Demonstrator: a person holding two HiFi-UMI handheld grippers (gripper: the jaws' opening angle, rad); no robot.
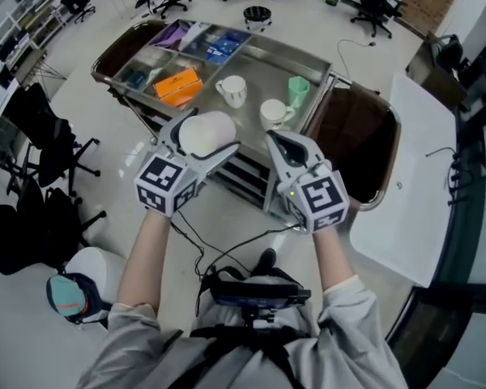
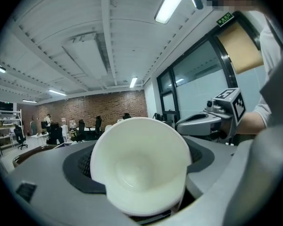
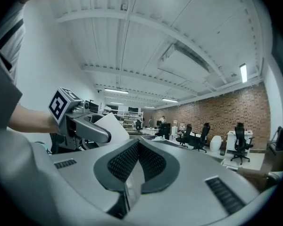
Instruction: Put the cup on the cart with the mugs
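Note:
A white cup (image 1: pixel 204 134) is held in my left gripper (image 1: pixel 196 148), whose jaws clamp its sides; in the left gripper view the cup (image 2: pixel 140 166) faces the camera with its open mouth. The hold is above the near edge of the metal cart (image 1: pixel 263 83). On the cart stand two white mugs (image 1: pixel 232 90) (image 1: pixel 274 113) and a green mug (image 1: pixel 298 90). My right gripper (image 1: pixel 277 144) hovers beside the left one, jaws pressed together with nothing between them; its pads (image 3: pixel 151 161) meet in the right gripper view, where the left gripper (image 3: pixel 80 121) and cup (image 3: pixel 114 127) show at left.
The cart's left end holds an orange box (image 1: pixel 178 85) and blue and purple packets (image 1: pixel 216 45). Brown curved end trays (image 1: pixel 364 132) flank the cart. A white table (image 1: pixel 413 177) stands at right; black office chairs (image 1: pixel 49 144) at left. A cable runs down by my feet.

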